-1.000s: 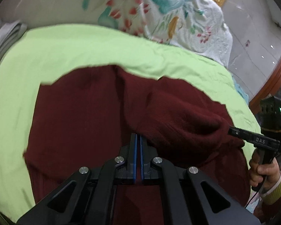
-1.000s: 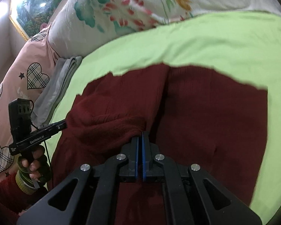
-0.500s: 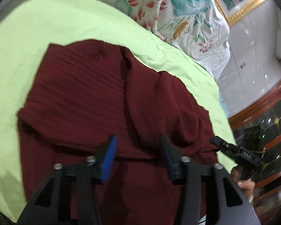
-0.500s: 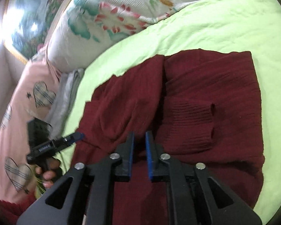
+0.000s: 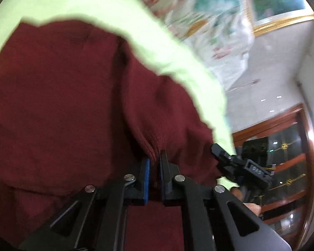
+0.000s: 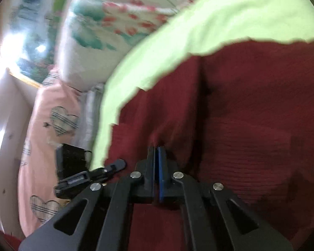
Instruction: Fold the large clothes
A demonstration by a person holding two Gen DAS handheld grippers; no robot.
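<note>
A dark red knitted sweater (image 5: 62, 96) lies on a light green bedsheet (image 5: 106, 6); it also fills the right wrist view (image 6: 251, 125). My left gripper (image 5: 155, 159) is shut on a bunched fold of the sweater near its right part. My right gripper (image 6: 157, 149) is shut on a fold of the sweater near its left part. Each gripper shows in the other's view: the right one at the sweater's right edge (image 5: 217, 150), the left one at its left edge (image 6: 119, 164). Both views are blurred.
A floral quilt (image 5: 209, 10) lies beyond the green sheet, also in the right wrist view (image 6: 119, 16). A pink heart-print pillow (image 6: 52, 125) and grey folded cloth (image 6: 90, 113) sit at the left. A wooden glass cabinet (image 5: 282, 156) stands at the right.
Both grippers opened half a second ago, letting go of the sweater, and have now shut again on new folds nearer each other. Both cameras have swung closer to the sweater.
</note>
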